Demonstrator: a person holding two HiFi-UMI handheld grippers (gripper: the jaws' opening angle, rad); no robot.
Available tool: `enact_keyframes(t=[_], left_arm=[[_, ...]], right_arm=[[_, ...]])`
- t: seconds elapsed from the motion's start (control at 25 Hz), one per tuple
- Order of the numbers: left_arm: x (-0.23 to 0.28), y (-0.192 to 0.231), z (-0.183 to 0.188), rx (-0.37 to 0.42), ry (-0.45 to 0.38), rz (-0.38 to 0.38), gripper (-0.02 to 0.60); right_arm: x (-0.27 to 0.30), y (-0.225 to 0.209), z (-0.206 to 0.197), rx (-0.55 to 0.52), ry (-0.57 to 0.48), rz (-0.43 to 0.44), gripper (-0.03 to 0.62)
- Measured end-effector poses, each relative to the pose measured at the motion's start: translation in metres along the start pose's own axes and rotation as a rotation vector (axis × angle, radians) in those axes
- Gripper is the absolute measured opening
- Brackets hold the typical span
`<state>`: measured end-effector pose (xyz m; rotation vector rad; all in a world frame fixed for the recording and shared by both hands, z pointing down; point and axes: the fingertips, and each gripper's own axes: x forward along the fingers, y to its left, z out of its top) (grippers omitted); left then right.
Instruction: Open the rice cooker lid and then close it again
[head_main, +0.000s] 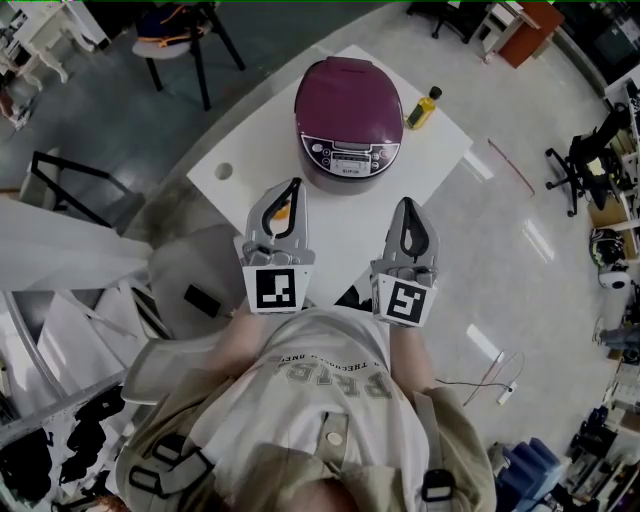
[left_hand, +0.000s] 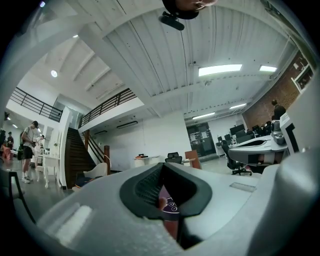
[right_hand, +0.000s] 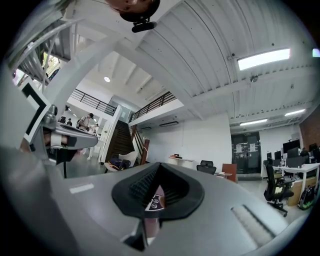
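The maroon rice cooker (head_main: 350, 112) stands at the far side of the white table (head_main: 440, 165), its lid down and its silver control panel (head_main: 350, 157) facing me. My left gripper (head_main: 293, 188) is held shut and empty over the table's near part, just short of the cooker's front left. To its right my right gripper (head_main: 408, 206) hovers off the cooker's front right, also shut and empty. In the left gripper view the shut left gripper (left_hand: 162, 167) shows only a sliver of the cooker's panel (left_hand: 169, 204) through its gap. In the right gripper view the right gripper (right_hand: 160, 166) shows the panel (right_hand: 153, 201) the same way.
A small yellow bottle (head_main: 422, 108) stands right of the cooker near the table's edge. A round hole (head_main: 223, 171) marks the table's left side. A black-legged chair (head_main: 185, 40) stands beyond on the left, an office chair (head_main: 580, 160) at the right. A staircase (left_hand: 77, 155) and desks lie ahead.
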<state>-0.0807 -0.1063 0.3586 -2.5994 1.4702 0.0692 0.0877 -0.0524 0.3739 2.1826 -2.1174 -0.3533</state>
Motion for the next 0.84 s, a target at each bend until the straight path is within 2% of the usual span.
enact_keyframes(t=[0.12,0.28,0.84], left_arm=[[0.001,-0.001,0.001,0.002,-0.009,-0.004,0.009],[0.002,0.0,0.001,0.016,-0.011,-0.008,0.009],[0.003,0.002,-0.002,-0.013,-0.011,-0.005,0.009]], right_arm=[[0.002,0.002,0.006,0.023,-0.012,-0.003,0.0],[0.001,0.0,0.001,-0.006,-0.011,-0.002,0.0],[0.003,0.009,0.014,0.003,-0.03,0.014,0.0]])
